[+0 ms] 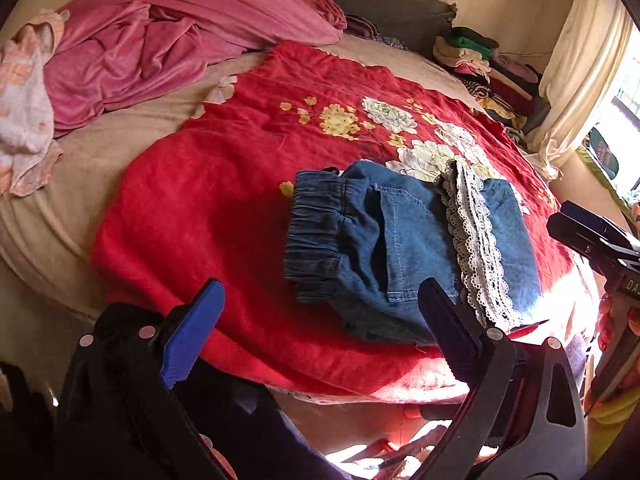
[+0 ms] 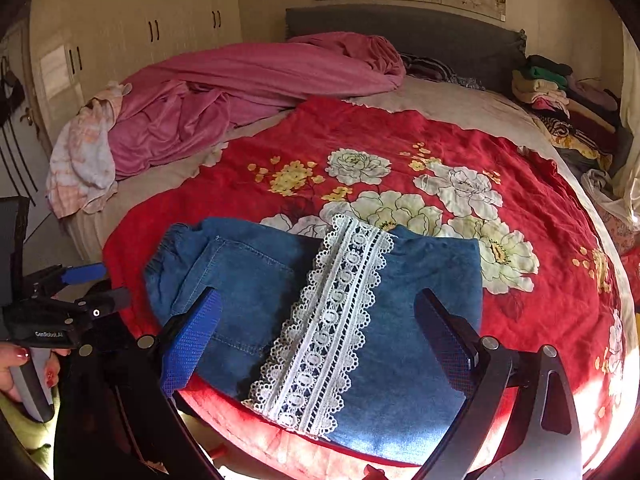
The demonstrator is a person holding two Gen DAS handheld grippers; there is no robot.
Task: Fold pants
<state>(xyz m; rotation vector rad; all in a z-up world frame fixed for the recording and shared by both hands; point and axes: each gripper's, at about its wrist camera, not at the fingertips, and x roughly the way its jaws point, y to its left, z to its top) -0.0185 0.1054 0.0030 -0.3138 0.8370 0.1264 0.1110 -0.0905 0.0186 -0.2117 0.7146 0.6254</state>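
Observation:
The blue denim pants point(image 1: 404, 240) lie folded in a compact bundle on the red floral blanket point(image 1: 224, 208), elastic waistband to the left and a white lace band point(image 1: 476, 248) draped across. My left gripper point(image 1: 320, 320) hangs open above the bundle's near left edge, nothing between its pads. In the right wrist view the pants point(image 2: 248, 280) and lace band point(image 2: 332, 320) fill the lower middle. My right gripper point(image 2: 320, 336) stands open over them, clear of the cloth. The left gripper point(image 2: 104, 285) shows at the left edge, held by a hand point(image 2: 16, 364).
A crumpled pink blanket point(image 2: 240, 92) and a pale patterned towel point(image 2: 84, 152) lie at the bed's far left. Stacked folded clothes point(image 2: 560, 96) sit at the far right by the grey headboard point(image 2: 420, 36). Wardrobe doors point(image 2: 152, 32) stand behind. The near edge of the bed is close below.

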